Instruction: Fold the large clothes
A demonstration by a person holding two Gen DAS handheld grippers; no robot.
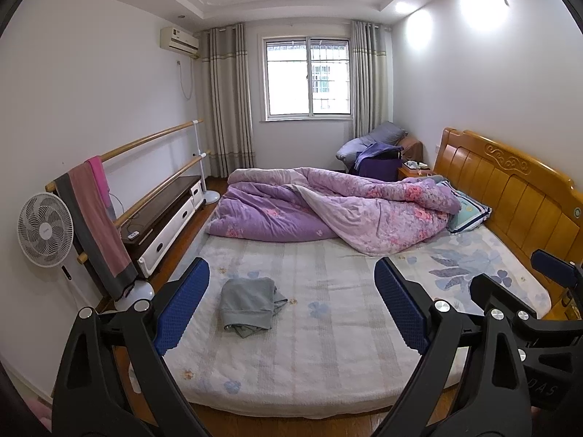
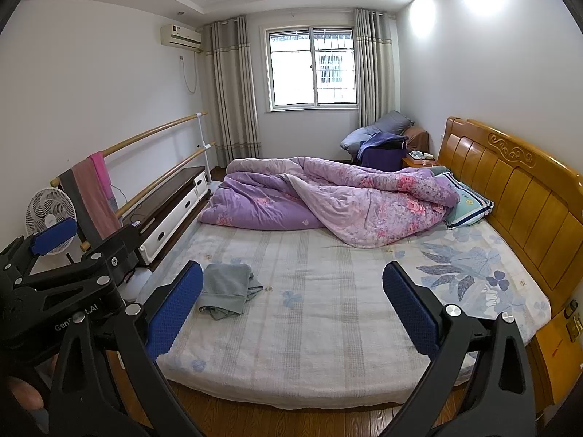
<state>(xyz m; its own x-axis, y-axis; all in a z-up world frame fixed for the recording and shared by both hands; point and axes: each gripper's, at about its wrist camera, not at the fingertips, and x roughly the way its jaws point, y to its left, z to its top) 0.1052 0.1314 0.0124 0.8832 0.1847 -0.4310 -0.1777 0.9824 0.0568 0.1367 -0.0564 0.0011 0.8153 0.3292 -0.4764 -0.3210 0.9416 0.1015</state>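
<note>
A folded grey-green garment point(image 1: 249, 302) lies on the bed point(image 1: 328, 346) near its left front edge; it also shows in the right wrist view point(image 2: 227, 288). My left gripper point(image 1: 291, 309) is open and empty, held above the foot of the bed, well short of the garment. My right gripper point(image 2: 293, 311) is open and empty, beside the left one at about the same height. Each gripper shows at the edge of the other's view.
A crumpled purple floral duvet point(image 1: 328, 211) covers the far half of the bed, with a pillow point(image 1: 468, 213) by the wooden headboard point(image 1: 510, 189). On the left stand a white fan point(image 1: 45, 229), a barre with hanging towels point(image 1: 94, 218) and a low cabinet point(image 1: 167, 215).
</note>
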